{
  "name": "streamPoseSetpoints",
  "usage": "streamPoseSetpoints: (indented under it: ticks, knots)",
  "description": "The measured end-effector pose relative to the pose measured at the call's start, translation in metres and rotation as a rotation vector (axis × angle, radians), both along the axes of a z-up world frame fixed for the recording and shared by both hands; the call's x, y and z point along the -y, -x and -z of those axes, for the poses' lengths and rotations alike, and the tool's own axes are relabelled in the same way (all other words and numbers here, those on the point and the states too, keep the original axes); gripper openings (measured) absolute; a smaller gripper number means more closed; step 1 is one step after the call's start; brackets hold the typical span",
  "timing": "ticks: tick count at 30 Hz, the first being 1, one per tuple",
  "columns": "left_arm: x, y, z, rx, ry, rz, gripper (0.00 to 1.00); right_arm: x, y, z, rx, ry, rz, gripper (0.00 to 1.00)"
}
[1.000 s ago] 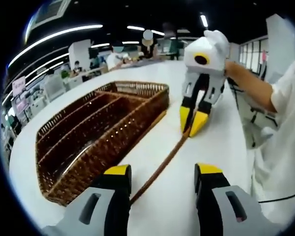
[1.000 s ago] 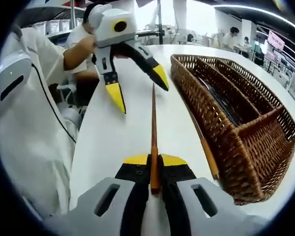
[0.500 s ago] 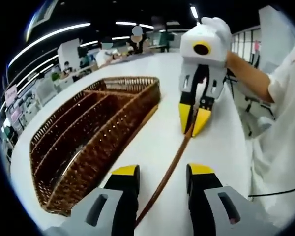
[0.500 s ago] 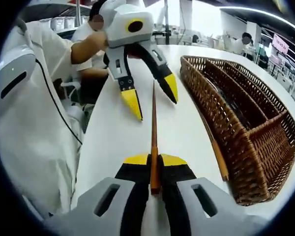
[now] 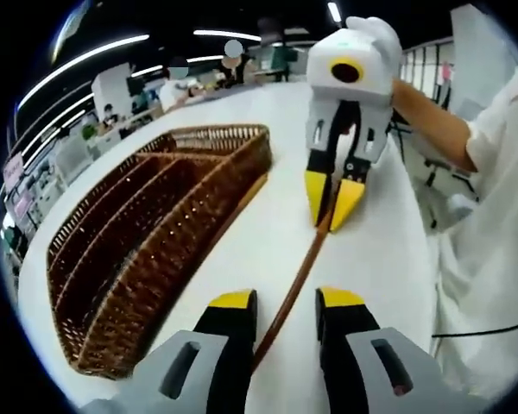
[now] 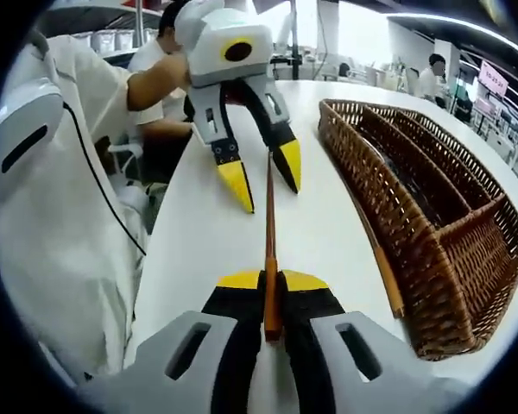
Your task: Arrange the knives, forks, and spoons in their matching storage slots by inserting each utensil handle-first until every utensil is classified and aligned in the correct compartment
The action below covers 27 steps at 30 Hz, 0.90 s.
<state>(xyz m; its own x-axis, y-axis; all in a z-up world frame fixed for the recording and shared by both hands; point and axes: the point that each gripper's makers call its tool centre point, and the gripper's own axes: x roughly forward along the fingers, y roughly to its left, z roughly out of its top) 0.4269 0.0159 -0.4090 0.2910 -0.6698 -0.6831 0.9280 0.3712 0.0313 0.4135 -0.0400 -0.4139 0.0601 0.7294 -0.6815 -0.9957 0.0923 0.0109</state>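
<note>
The main risk is a fumbled handover. The wooden-handled utensil (image 6: pixel 270 233) is long and thin, gripped only at one end, so its free end can swing; if the left gripper (image 6: pixel 266 175) closes off-centre, or the right gripper (image 6: pixel 272 304) lets go too soon, the utensil could twist, drop onto the white table (image 6: pixel 198 233) and roll against the wicker organizer basket (image 6: pixel 432 216). Its working end cannot be made out, so sorting it into the wrong compartment is a second hazard.

The right gripper's jaws are clamped tight on the near end of the utensil, which runs straight out from them above the table, alongside the basket's long wall and apart from it. The left gripper's jaws stand partly open, straddling the utensil's far end; whether either yellow tip touches the shaft cannot be told. In the left gripper view the shaft (image 5: pixel 298 272) passes between the left gripper's (image 5: pixel 281 304) own tips toward the right gripper (image 5: pixel 332 197).

A second wooden-handled utensil (image 6: pixel 375 246) lies on the table tight against the basket's outer wall. The basket's compartments look dark; their contents are unclear.
</note>
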Motion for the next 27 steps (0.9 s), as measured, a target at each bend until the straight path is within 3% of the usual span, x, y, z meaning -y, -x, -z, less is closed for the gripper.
streamPoseSetpoints:
  ticks: [12, 21, 27]
  knots:
    - [0.0019, 0.0047, 0.0009, -0.028, -0.027, 0.031, 0.08, 0.0004, 0.0019, 0.0003, -0.002, -0.007, -0.005, 0.07]
    - [0.0039, 0.0063, 0.0014, -0.016, -0.037, 0.081, 0.06, 0.0016, 0.002, 0.0011, 0.003, -0.005, -0.001, 0.07]
    - [0.0034, 0.006, 0.0024, -0.044, -0.026, 0.075, 0.05, 0.0023, 0.0009, 0.0013, -0.004, -0.025, 0.01, 0.08]
